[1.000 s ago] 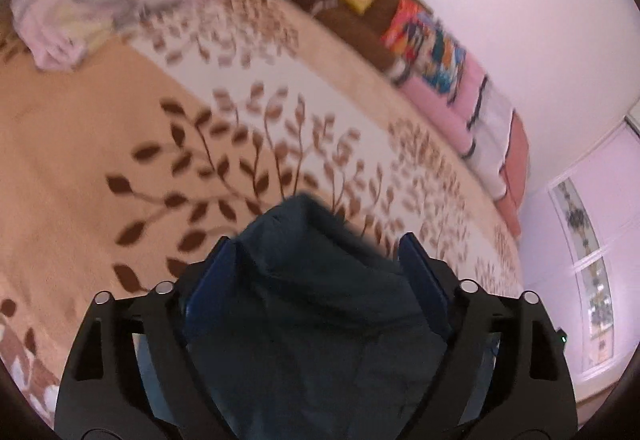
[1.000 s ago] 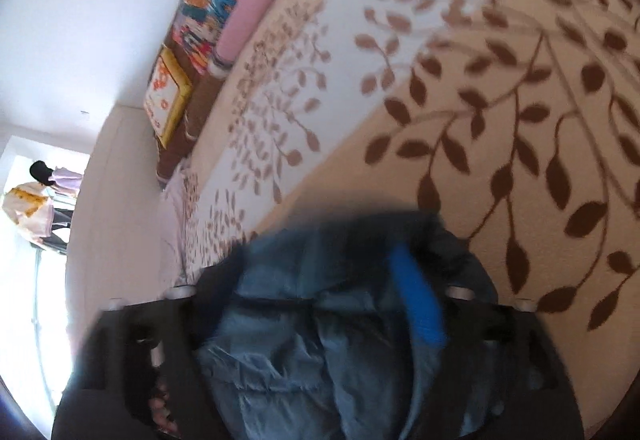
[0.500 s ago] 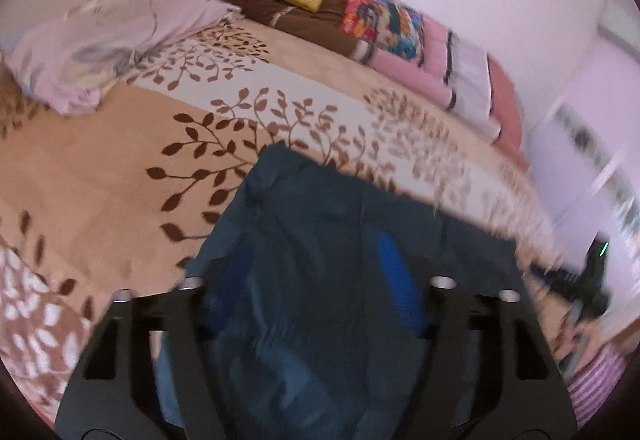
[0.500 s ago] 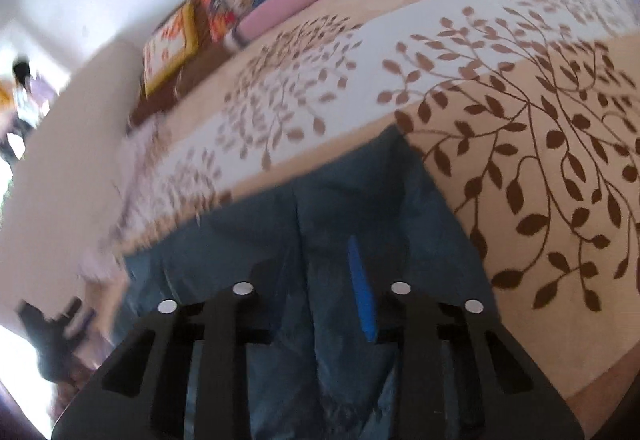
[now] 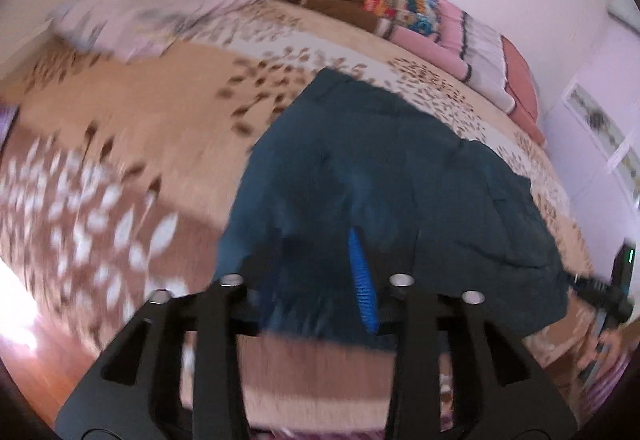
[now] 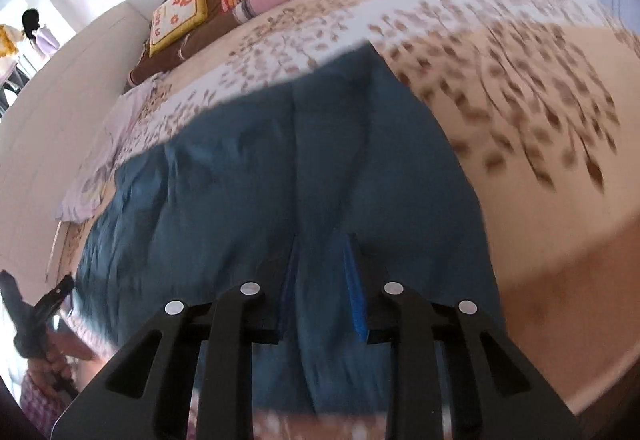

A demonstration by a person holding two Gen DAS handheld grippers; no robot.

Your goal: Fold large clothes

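A large dark blue garment (image 5: 380,168) lies spread over the leaf-patterned bedcover (image 5: 140,128), its near hem at the bed's front edge. My left gripper (image 5: 316,272) has its jaws closing on that hem, a bunch of cloth pinched between the pads. In the right wrist view the same garment (image 6: 280,168) stretches away from my right gripper (image 6: 320,272), which is shut on a narrow fold of the hem. Each gripper shows in the other's view: the right one (image 5: 612,296) at the garment's far corner, the left one (image 6: 36,312) held in a hand.
A row of pillows and folded blankets (image 5: 400,8) lines the wall at the head of the bed. A crumpled lilac cloth (image 5: 160,12) lies at the far left. Wooden floor (image 5: 24,360) shows beside the bed. A person (image 6: 34,32) stands in a distant doorway.
Both grippers went from wide around bunched cloth to pinching the hem, and drew back toward the bed's front edge. The garment now lies stretched out flat between them.
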